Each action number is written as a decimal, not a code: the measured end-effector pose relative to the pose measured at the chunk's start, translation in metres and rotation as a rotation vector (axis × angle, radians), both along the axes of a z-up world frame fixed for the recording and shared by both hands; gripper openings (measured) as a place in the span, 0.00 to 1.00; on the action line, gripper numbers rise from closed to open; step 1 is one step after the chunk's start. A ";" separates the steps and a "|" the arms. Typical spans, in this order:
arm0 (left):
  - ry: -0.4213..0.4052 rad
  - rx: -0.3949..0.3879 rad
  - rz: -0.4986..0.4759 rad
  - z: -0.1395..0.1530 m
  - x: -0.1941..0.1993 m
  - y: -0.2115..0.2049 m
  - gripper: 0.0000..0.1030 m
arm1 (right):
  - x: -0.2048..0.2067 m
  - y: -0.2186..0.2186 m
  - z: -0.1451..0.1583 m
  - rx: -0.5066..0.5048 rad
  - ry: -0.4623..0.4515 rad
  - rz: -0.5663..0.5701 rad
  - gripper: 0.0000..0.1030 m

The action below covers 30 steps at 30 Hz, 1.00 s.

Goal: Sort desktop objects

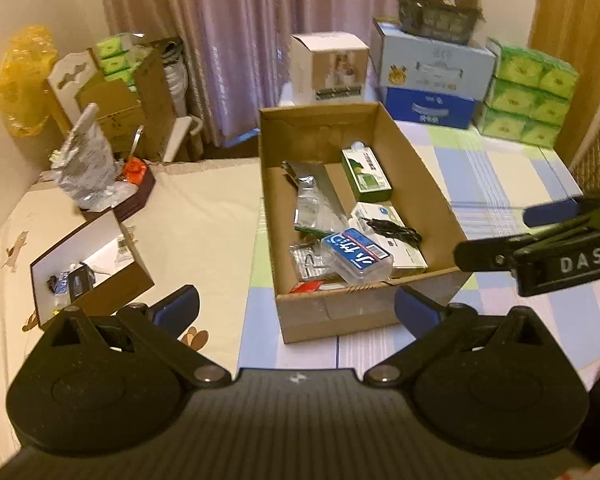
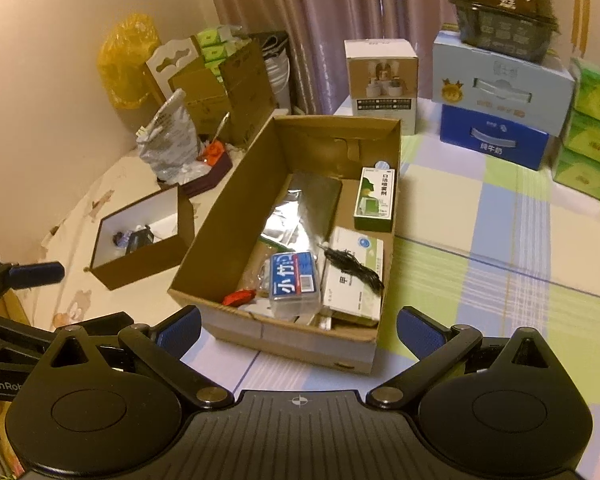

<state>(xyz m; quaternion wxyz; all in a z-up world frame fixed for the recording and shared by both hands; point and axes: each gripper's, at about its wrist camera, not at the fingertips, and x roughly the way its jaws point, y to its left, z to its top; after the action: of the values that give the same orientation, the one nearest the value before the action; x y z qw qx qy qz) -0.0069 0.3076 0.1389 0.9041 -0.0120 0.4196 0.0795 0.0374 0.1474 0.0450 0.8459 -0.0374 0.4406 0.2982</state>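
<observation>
Two grippers hover at the near edge of the table, both with fingers spread wide and nothing between them. Over on the left, the small white-lined box (image 2: 140, 236) sits on the cream cloth with a few dark bits inside, too blurred to name. Left gripper (image 1: 296, 312) hangs just in front of the big cardboard box (image 1: 416, 184). Inside that box: a silver foil pouch (image 2: 300, 208) toward the back left, a red wrapper (image 2: 238, 297) at the near wall, a clear case with a blue label (image 2: 294, 280) beside it, a black cable (image 2: 352, 268) draped on a white carton (image 2: 356, 280), and a green-and-white carton (image 2: 374, 198) against the right wall. Right gripper (image 2: 298, 330) is low at the box's near corner. Stacked blue cartons (image 2: 496, 112) stand well behind.
</observation>
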 end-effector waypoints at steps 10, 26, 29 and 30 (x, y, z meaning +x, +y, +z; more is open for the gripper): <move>-0.073 -0.041 0.074 0.005 -0.044 -0.013 0.99 | -0.038 -0.018 0.001 0.009 -0.012 -0.015 0.98; -0.065 -0.064 0.100 -0.002 -0.088 -0.043 0.99 | -0.077 -0.046 -0.005 -0.006 0.030 -0.044 0.98; -0.053 -0.056 0.109 -0.004 -0.092 -0.044 0.99 | -0.079 -0.050 -0.005 -0.012 0.024 -0.050 0.98; -0.051 -0.049 0.110 -0.005 -0.094 -0.044 0.99 | -0.080 -0.052 -0.005 -0.012 0.025 -0.051 0.98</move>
<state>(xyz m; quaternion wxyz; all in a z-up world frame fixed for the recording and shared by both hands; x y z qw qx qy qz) -0.1006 0.2633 0.1343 0.9082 -0.0592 0.3969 0.1187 -0.0423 0.0958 0.0396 0.8474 -0.0275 0.4538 0.2741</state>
